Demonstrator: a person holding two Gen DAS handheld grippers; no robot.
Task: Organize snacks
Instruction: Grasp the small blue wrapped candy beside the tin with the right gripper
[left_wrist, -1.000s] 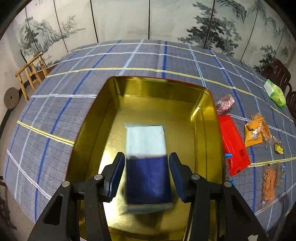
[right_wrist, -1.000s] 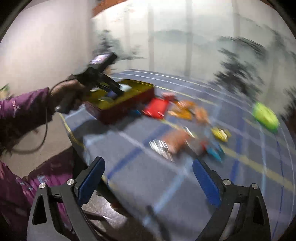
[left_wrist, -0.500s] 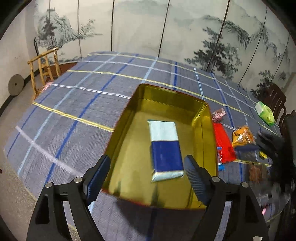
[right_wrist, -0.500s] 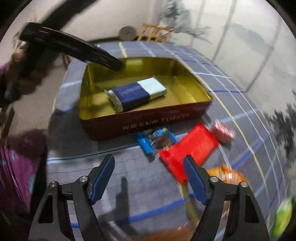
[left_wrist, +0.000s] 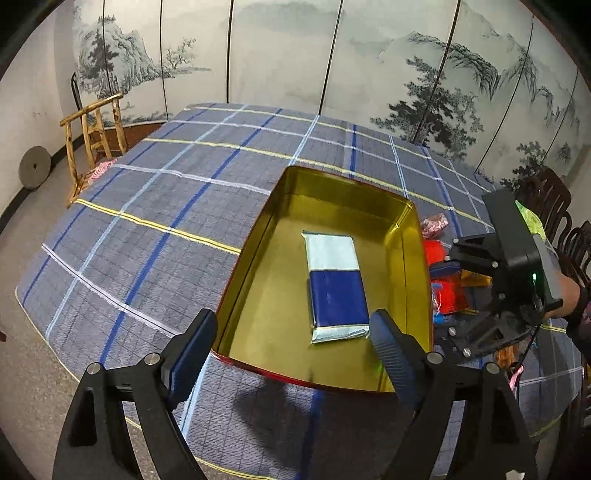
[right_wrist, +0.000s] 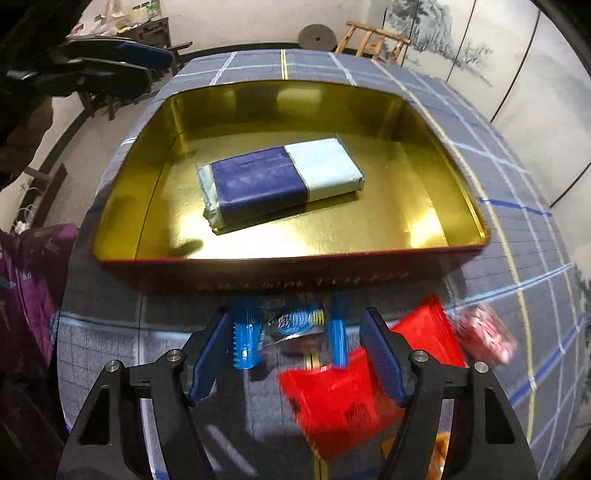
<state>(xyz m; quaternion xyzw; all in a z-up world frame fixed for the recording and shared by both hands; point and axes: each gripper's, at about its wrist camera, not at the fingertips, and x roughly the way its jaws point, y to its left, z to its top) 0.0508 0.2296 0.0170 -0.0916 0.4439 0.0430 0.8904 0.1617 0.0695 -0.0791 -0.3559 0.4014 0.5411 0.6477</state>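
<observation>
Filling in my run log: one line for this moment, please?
tin: holds blue-white pack | left gripper: opening, empty | right gripper: closing around blue wrapper, red packet beside

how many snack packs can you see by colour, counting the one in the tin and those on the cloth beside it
blue and white pack in the tin: 1
blue wrapper: 1
red pack: 1
pink pack: 1
green pack: 1
total: 5 clearly seen; orange ones are mostly hidden
</observation>
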